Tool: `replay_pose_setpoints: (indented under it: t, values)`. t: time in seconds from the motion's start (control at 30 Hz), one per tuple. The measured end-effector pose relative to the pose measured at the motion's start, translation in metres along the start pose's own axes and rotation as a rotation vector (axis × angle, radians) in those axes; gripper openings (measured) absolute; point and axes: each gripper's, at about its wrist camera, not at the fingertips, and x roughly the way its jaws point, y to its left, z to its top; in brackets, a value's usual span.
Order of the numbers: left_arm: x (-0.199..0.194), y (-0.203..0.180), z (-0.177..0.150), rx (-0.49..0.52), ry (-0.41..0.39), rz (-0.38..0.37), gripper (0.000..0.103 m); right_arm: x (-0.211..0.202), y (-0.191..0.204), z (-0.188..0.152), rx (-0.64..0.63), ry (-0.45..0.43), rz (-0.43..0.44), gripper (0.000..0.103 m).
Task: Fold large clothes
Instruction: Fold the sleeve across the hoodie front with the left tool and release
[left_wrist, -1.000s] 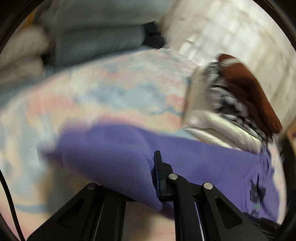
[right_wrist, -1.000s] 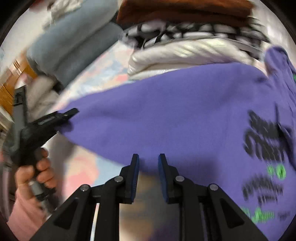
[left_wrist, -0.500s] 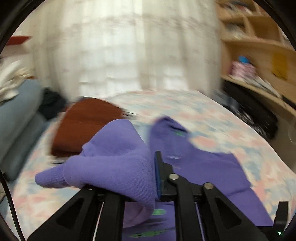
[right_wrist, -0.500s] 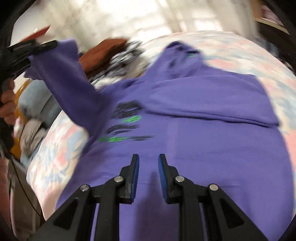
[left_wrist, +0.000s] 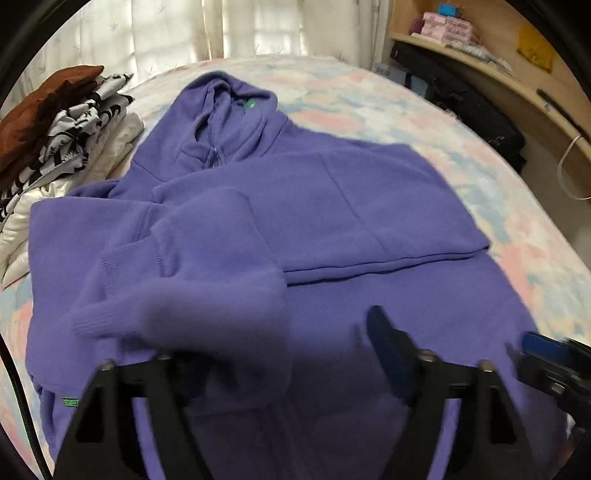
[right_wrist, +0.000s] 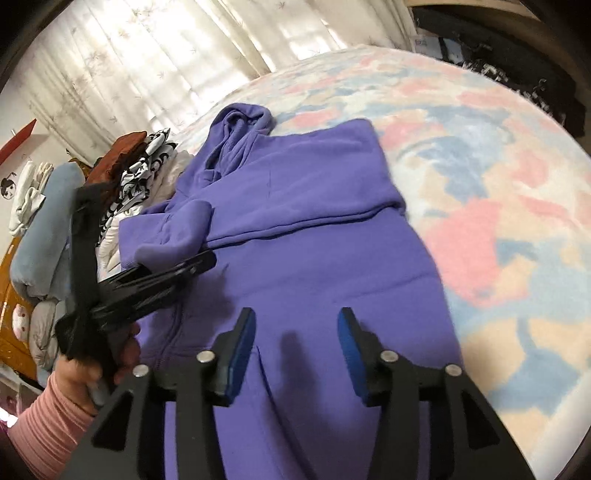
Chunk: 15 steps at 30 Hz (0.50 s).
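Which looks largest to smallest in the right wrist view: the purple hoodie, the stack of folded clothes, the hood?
1. purple hoodie, by far the largest.
2. and 3. stack of folded clothes and hood: similar in apparent size, and the stack is partly hidden, so unranked.

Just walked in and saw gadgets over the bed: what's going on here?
A person is folding a purple fleece hoodie on the pastel patchwork bedspread. One sleeve already lies folded across the body. The left gripper, jaws just opened, is letting the other sleeve's cuff drop. The right gripper, open, hovers over the hem.
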Motion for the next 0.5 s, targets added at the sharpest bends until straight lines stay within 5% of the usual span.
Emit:
replay_pose_setpoints:
  t: [0.27,0.5]
  values:
    - [-0.061,0.033,-0.022,-0.078,-0.078,-0.106,0.081,0.023,0.051,0.012,-0.148,0.012,0.053,0.048]
    - [-0.09,0.095,-0.059,-0.266,-0.157,-0.037,0.081,0.045,0.132,0.022,-0.426,0.01,0.049,0.051]
